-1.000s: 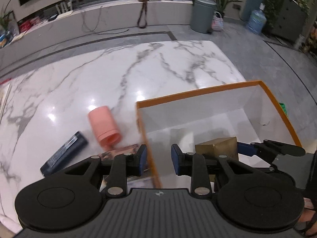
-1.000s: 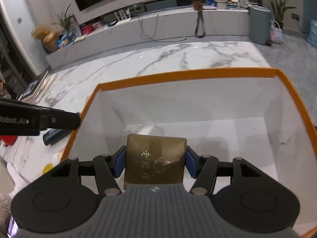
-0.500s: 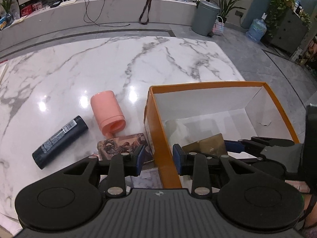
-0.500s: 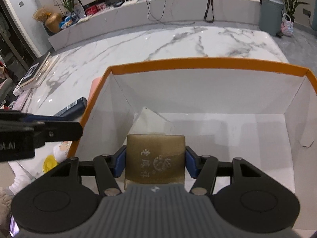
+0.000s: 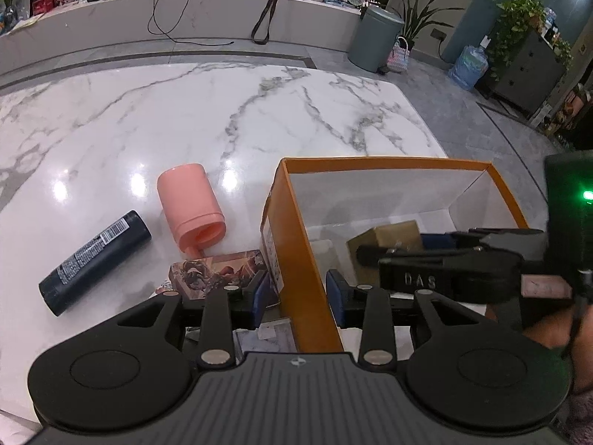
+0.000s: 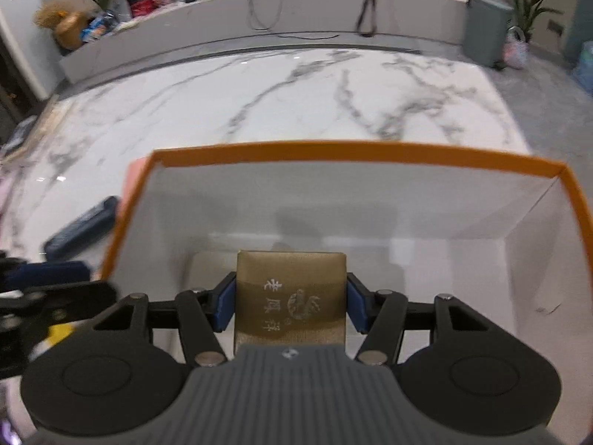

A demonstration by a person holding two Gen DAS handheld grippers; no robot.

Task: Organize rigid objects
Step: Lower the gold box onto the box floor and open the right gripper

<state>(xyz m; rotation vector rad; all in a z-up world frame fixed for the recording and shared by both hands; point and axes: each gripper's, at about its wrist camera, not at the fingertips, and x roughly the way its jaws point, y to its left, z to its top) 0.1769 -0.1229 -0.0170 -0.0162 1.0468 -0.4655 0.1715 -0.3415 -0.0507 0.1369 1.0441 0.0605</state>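
An orange-rimmed white box (image 5: 292, 230) stands on the marble table; it also shows in the right wrist view (image 6: 355, 150). My right gripper (image 6: 291, 306) is shut on a gold box (image 6: 291, 289) with white characters and holds it inside the orange box, low near the floor; the gold box also shows in the left wrist view (image 5: 385, 241). My left gripper (image 5: 298, 298) is open and empty, straddling the box's left wall without touching it. A pink cup (image 5: 191, 204), a black bottle (image 5: 94, 257) and a picture-printed flat box (image 5: 217, 272) lie left of the orange box.
Papers or cards (image 5: 267, 337) lie under my left gripper. The black bottle also shows at the left in the right wrist view (image 6: 79, 228). The table's far half is bare marble. A grey bin (image 5: 374, 39) and plants stand on the floor beyond.
Both grippers have pulled back and risen, so more of the table shows. The right gripper with the gold box has stayed inside the orange box. The left gripper stays open over the wall.
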